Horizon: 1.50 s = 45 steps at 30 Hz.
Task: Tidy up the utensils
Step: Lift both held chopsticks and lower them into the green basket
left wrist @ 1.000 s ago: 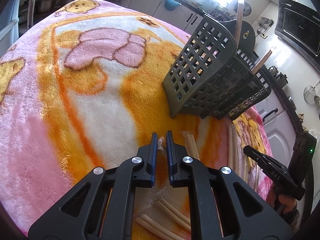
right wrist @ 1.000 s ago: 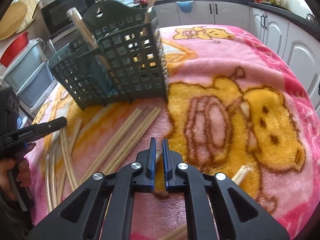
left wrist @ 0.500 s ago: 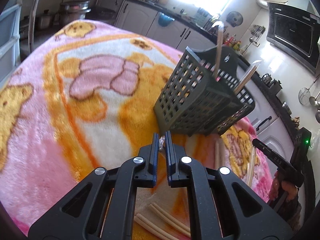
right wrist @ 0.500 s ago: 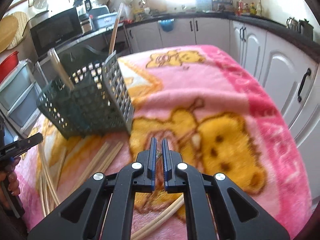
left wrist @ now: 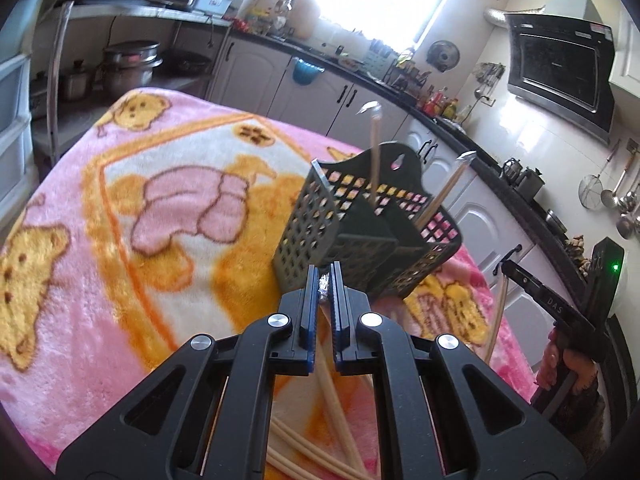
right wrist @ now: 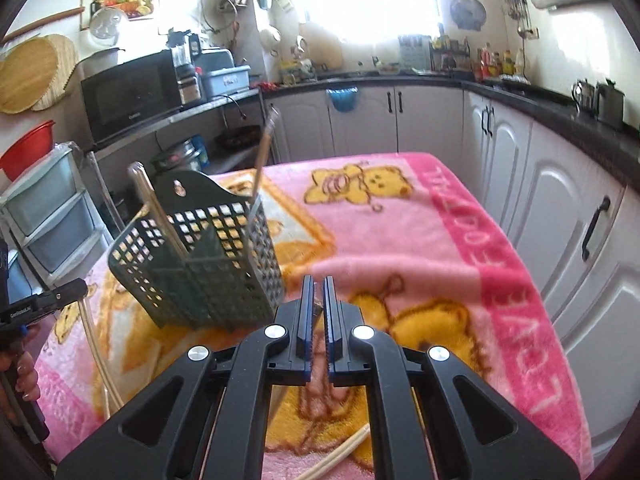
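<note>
Both claws are clamped: the left claw (left wrist: 324,280) grips a crinkled wrapper tip (left wrist: 323,281), the right claw (right wrist: 316,300) a chopstick (right wrist: 317,312), near the green utensil basket (right wrist: 208,268).

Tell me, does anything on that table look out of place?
Yes. The dark utensil basket sits tilted on the pink blanket rather than upright, and chopsticks lie scattered loose beside it, with only two standing inside.

Right gripper (right wrist: 317,300) shut on a chopstick (right wrist: 316,312), dark slotted basket (right wrist: 208,264) tilted on pink blanket (right wrist: 400,240)
</note>
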Each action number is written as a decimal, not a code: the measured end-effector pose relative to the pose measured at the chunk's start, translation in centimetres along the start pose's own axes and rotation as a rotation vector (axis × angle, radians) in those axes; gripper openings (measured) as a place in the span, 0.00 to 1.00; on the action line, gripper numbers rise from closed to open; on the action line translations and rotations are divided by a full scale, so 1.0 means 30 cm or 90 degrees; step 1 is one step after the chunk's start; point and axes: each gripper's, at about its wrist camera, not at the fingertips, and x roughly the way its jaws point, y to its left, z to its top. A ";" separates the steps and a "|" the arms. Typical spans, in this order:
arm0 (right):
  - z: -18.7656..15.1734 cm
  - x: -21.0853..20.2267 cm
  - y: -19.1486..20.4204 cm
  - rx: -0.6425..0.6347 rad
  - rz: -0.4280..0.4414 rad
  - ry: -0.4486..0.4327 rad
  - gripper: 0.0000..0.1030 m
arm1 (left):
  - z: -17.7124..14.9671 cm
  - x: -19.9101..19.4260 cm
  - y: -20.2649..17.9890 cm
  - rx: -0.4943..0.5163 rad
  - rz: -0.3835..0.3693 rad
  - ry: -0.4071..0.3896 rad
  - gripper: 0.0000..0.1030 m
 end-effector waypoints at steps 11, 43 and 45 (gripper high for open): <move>0.062 -0.080 0.119 -0.041 0.044 -0.039 0.04 | 0.063 -0.048 -0.100 0.052 -0.022 -0.029 0.03; 0.220 -0.241 0.270 -0.084 0.108 -0.140 0.04 | 0.245 -0.170 -0.291 0.145 -0.088 -0.117 0.01; 0.229 -0.247 0.275 -0.085 0.111 -0.145 0.04 | 0.258 -0.178 -0.297 0.148 -0.090 -0.123 0.01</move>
